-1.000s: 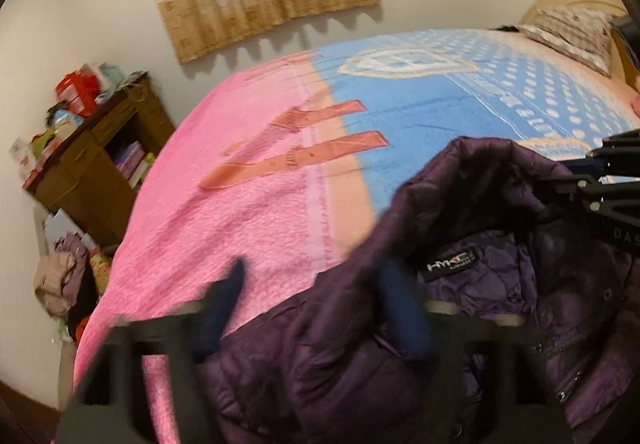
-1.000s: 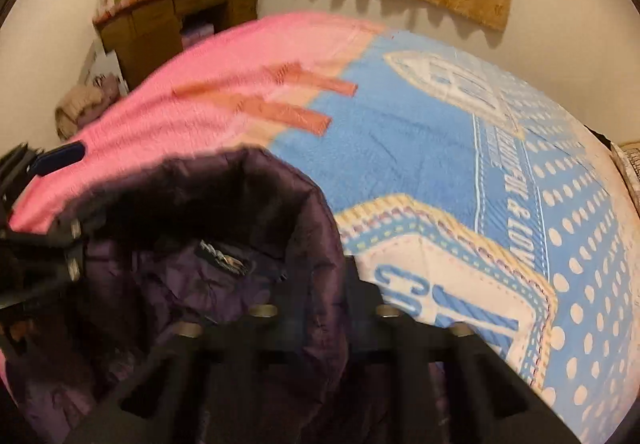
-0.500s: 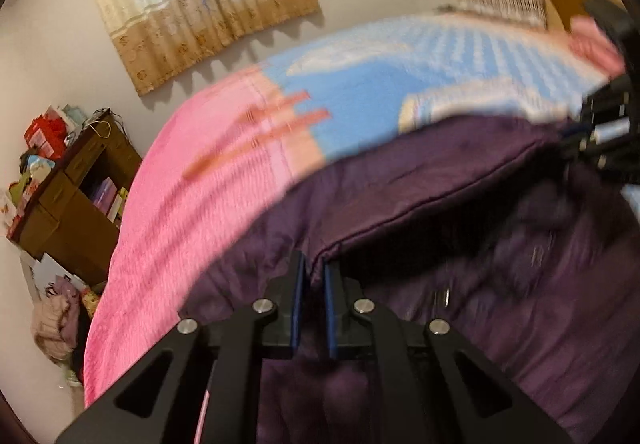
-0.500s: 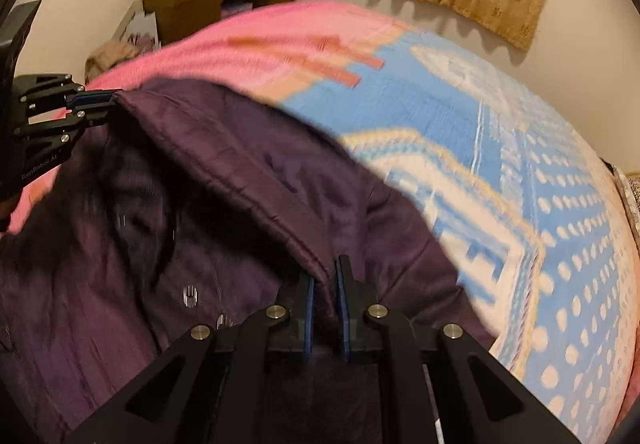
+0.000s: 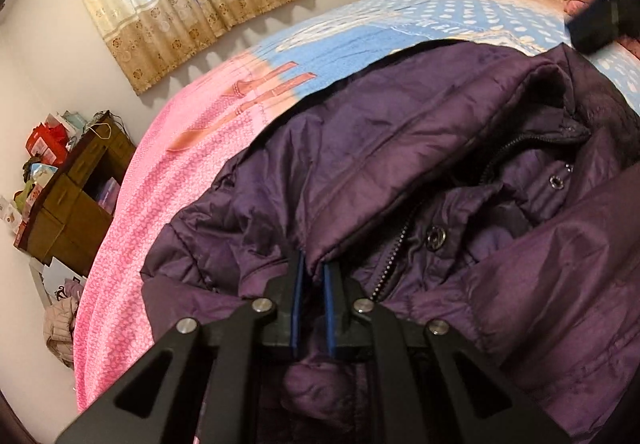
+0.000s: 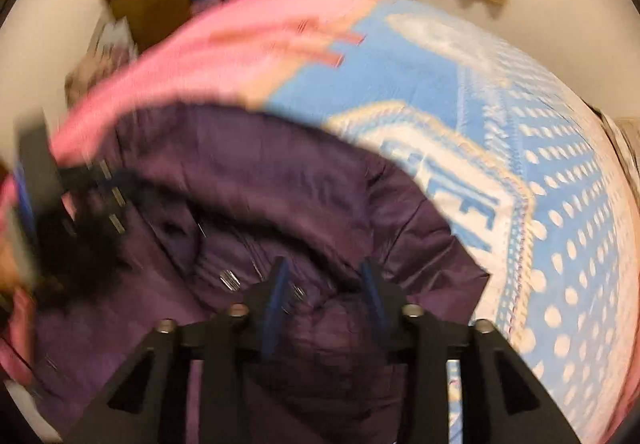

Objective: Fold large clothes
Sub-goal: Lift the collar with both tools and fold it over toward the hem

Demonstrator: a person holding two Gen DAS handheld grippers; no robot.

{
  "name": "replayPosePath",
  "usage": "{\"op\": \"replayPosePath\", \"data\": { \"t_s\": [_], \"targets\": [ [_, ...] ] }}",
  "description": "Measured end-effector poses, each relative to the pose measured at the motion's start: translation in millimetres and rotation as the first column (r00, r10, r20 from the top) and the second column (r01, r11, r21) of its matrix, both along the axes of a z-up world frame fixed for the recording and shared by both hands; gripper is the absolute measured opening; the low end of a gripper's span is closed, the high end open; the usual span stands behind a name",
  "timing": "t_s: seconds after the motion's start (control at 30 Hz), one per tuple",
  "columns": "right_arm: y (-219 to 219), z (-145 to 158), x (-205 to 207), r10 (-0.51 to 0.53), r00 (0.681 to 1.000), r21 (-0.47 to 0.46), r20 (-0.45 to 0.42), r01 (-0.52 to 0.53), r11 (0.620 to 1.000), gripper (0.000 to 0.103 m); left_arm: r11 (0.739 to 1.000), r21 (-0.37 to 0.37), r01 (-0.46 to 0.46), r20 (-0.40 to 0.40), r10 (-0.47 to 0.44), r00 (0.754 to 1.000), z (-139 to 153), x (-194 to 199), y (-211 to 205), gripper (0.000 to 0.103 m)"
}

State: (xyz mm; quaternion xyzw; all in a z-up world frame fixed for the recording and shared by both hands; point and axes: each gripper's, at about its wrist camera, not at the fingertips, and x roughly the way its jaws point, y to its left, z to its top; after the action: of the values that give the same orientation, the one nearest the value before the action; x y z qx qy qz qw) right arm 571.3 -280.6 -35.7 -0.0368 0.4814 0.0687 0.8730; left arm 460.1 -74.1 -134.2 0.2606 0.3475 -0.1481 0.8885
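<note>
Two blue-padded fingers of the left gripper are pinched on a purple jacket spread across the bed. Through the blurred right view, the right gripper is seen spread above the jacket.

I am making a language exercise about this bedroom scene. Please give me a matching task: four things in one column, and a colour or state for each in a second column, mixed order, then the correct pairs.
Things
1. left gripper
2. right gripper
3. jacket
4. curtain

States or colours
a. purple, lying on the bed
b. open
c. beige, hanging on the wall
d. shut on a fold of cloth

Pairs: 1-d, 2-b, 3-a, 4-c
</note>
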Motion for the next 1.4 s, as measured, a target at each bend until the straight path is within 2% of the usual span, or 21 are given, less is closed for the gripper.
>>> {"op": "replayPosePath", "data": {
  "t_s": [0.03,0.1,0.17,0.2,0.23,0.33,0.4,0.47,0.57,0.6,0.67,0.77,0.8,0.83,0.87,0.93,1.07,1.4],
  "targets": [
    [0.0,11.5,3.1,-0.038,0.997,0.063,0.061,0.034,0.997,0.05,1.0,0.004,0.001,0.003,-0.001,1.0,-0.3,-1.3,-0.2,0.009],
    [5.7,13.8,13.6,-0.063,0.991,0.121,0.121,0.048,0.992,0.051,1.0,0.006,0.002,0.007,-0.002,1.0,-1.4,-3.5,0.4,0.009],
    [10.4,-2.2,37.2,-0.092,0.986,0.199,0.137,0.063,0.978,0.051,1.0,0.003,0.002,0.006,-0.002,1.0,-1.5,-3.9,0.0,0.009],
    [11.9,-19.2,48.9,-0.117,0.987,0.234,0.109,0.089,0.968,0.051,1.0,0.004,0.002,0.007,-0.002,1.0,-1.7,-3.5,0.5,0.009],
    [15.2,-37.0,58.0,-0.137,0.989,0.226,0.058,0.121,0.967,0.051,1.0,0.002,0.002,0.008,-0.002,1.0,-0.8,-4.2,-0.2,0.009],
    [23.7,-80.2,65.4,-0.152,0.988,0.157,-0.022,0.154,0.976,0.051,1.0,-0.01,-0.01,0.017,0.011,1.0,7.5,-7.8,2.9,0.018],
    [23.6,-92.8,57.5,-0.142,0.99,0.132,-0.019,0.143,0.981,0.05,0.997,-0.072,-0.018,0.03,0.021,0.999,26.1,-13.8,11.3,0.019],
    [23.1,-99.5,54.1,-0.125,0.992,0.112,-0.003,0.124,0.986,0.05,0.974,-0.227,-0.016,0.036,0.025,0.999,58.4,-20.4,22.3,0.022],
    [27.2,-106.5,50.9,-0.103,0.994,0.073,0.043,0.1,0.992,0.05,0.931,-0.358,-0.073,0.045,0.095,0.994,86.3,-14.0,26.7,0.052],
    [28.4,-108.0,49.8,-0.101,0.993,0.065,0.054,0.098,0.993,0.05,0.926,-0.368,-0.086,0.041,0.109,0.993,87.1,-10.4,25.0,0.053],
    [29.9,-110.4,49.2,-0.097,0.992,0.059,0.079,0.093,0.994,0.05,0.925,-0.356,-0.134,-0.01,0.14,0.99,78.0,7.8,14.0,0.053],
    [18.2,-111.5,52.4,-0.101,0.992,0.124,0.078,0.091,0.988,0.051,0.929,-0.254,-0.269,-0.066,0.261,0.963,39.7,38.7,7.1,0.052],
    [14.3,-111.9,52.8,-0.103,0.992,0.147,0.078,0.09,0.985,0.051,0.922,-0.23,-0.312,-0.095,0.297,0.95,30.0,46.5,11.2,0.053],
    [14.1,-112.0,51.2,-0.102,0.992,0.158,0.079,0.089,0.983,0.051,0.906,-0.236,-0.353,-0.147,0.326,0.934,15.2,53.3,17.5,0.053],
    [13.8,-112.1,51.3,-0.102,0.992,0.164,0.079,0.088,0.983,0.051,0.883,-0.279,-0.378,-0.196,0.333,0.922,1.7,57.8,27.3,0.056],
    [15.5,-113.0,52.4,-0.102,0.991,0.163,0.082,0.087,0.983,0.051,0.868,-0.316,-0.382,-0.199,0.333,0.922,-7.1,56.1,32.7,0.058],
    [16.4,-114.4,52.4,-0.104,0.991,0.168,0.084,0.089,0.982,0.051,0.865,-0.327,-0.381,-0.19,0.335,0.923,-17.4,55.3,33.0,0.061],
    [15.1,-116.0,54.8,-0.103,0.992,0.165,0.079,0.089,0.982,0.051,0.86,-0.329,-0.39,-0.205,0.338,0.919,-18.2,58.2,36.1,0.066]
  ]
}}
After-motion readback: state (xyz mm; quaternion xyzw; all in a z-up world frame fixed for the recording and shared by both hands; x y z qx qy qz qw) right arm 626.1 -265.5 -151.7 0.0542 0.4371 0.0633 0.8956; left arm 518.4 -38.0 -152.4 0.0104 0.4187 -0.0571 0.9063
